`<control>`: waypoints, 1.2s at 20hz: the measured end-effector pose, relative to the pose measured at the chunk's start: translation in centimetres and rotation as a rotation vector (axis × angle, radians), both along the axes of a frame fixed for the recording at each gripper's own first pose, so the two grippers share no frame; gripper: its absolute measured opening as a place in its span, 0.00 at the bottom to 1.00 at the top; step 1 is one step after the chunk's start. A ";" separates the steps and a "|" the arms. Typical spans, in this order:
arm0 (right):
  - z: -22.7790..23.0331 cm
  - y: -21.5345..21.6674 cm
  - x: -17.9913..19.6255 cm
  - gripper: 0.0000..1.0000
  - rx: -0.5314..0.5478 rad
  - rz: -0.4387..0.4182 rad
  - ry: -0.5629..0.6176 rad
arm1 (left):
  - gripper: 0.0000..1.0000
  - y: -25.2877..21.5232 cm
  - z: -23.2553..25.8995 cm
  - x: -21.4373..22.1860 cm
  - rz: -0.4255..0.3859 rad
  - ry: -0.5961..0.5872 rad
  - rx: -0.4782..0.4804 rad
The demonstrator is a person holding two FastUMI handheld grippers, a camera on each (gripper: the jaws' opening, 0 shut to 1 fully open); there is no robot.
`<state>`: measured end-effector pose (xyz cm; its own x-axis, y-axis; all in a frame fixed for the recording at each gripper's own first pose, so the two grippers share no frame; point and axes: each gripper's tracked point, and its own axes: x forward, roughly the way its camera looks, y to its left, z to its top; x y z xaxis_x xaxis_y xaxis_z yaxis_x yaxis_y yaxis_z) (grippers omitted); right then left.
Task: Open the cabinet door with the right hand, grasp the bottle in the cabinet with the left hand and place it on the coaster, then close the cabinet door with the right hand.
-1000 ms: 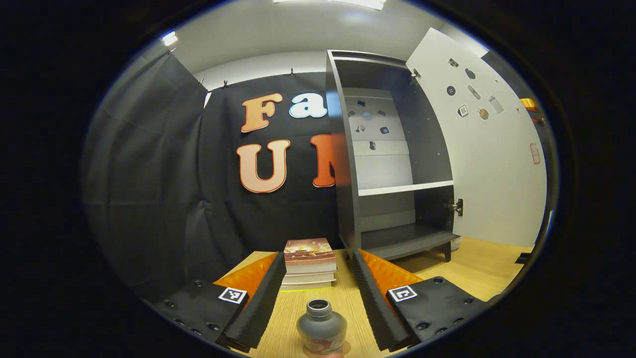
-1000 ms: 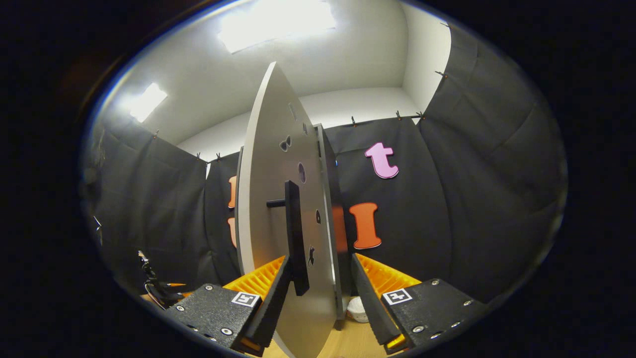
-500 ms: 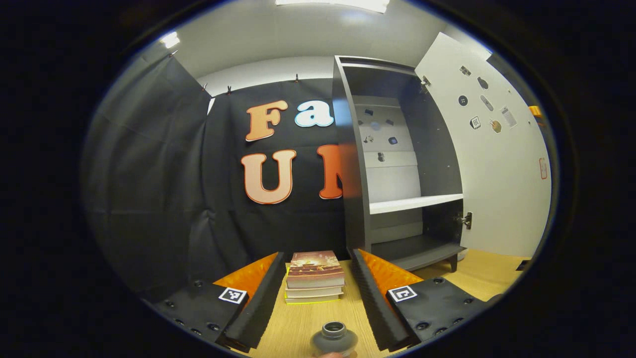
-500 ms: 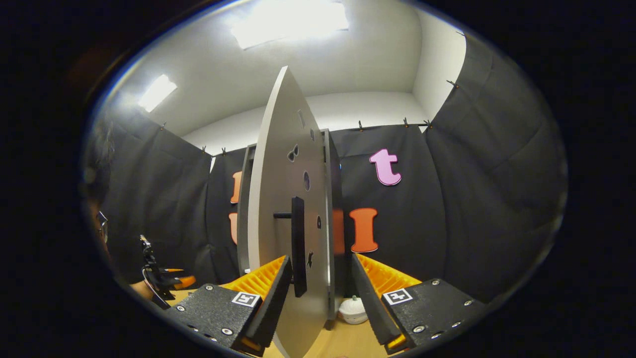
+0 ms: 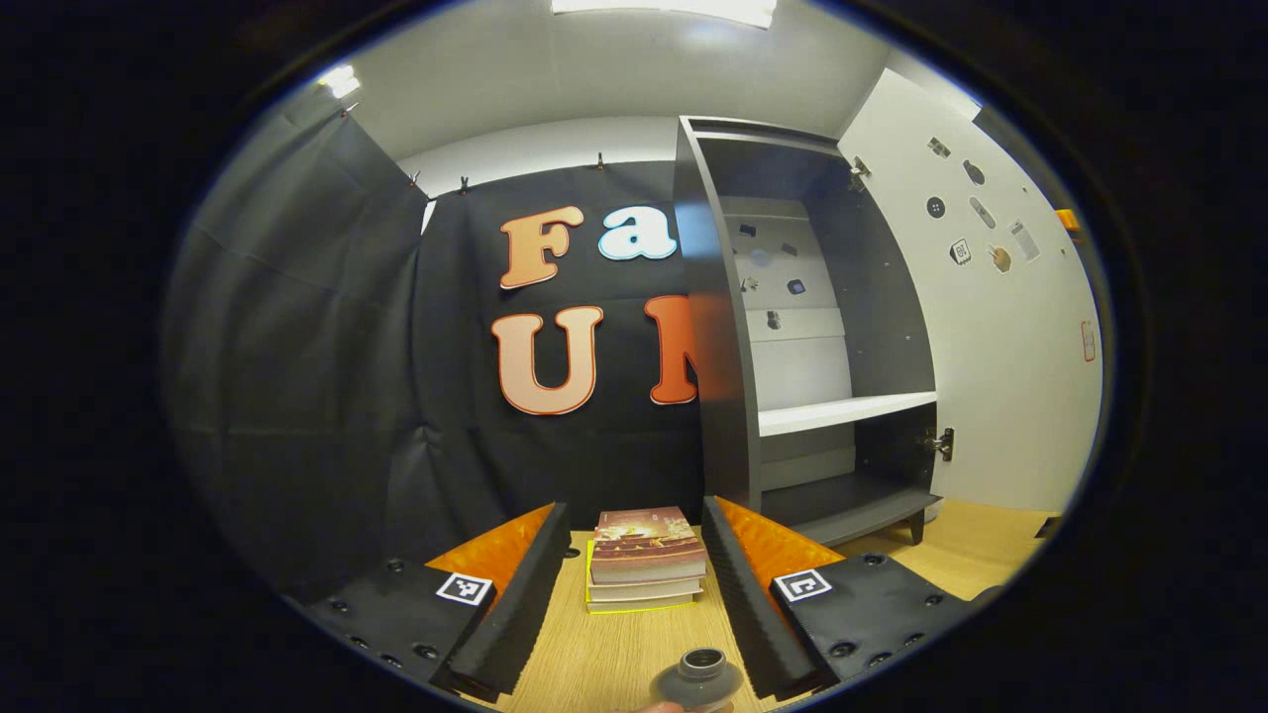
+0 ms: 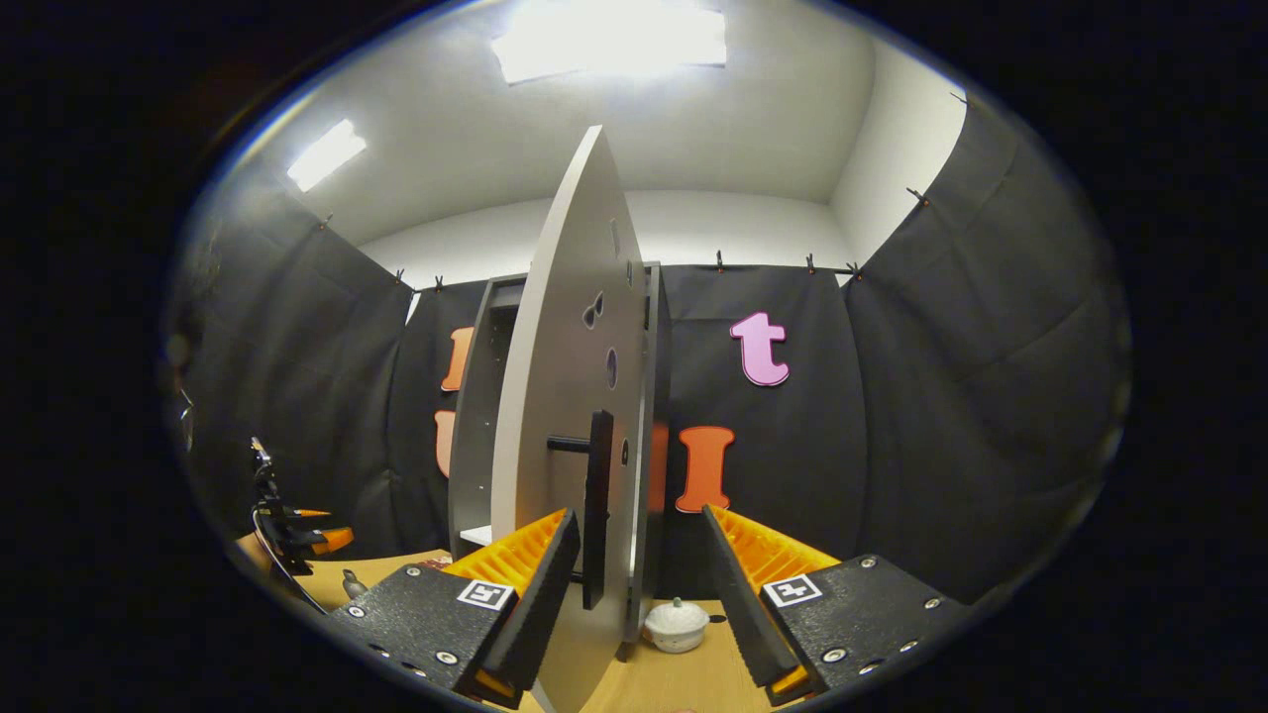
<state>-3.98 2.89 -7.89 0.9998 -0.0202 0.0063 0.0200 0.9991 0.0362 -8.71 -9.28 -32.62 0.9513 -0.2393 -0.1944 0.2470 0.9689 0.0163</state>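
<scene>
As I drew the left gripper [image 5: 634, 594] back, splayed and empty, the bottle [image 5: 699, 676] stayed at the tabletop's near edge, while my right gripper [image 6: 634, 594], gaping, retreated from the door handle [image 6: 596, 495].

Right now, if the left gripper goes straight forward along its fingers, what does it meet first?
Probably the stack of books on the table, which lies between the open fingers of the left gripper and ahead of them. Depth is unclear; the bottle sits nearer but lower.

Bright ceiling panels [image 6: 609, 40] — glare, fisheye-warped edges.
</scene>
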 end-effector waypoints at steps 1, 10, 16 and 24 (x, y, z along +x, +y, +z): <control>-0.1 -0.4 -0.2 0.77 -0.006 -0.013 0.003 | 0.88 0.1 0.1 0.3 0.001 0.001 -0.003; -0.5 -4.0 0.2 0.77 -0.008 -0.115 0.043 | 0.88 -0.8 1.6 1.6 -0.016 -0.009 0.000; -1.4 -1.5 1.2 0.77 0.009 -0.022 0.084 | 0.87 -0.9 2.7 2.0 -0.027 -0.018 0.016; -1.4 -0.1 1.5 0.72 -0.018 0.032 0.104 | 0.88 0.1 5.3 3.4 -0.003 -0.018 0.015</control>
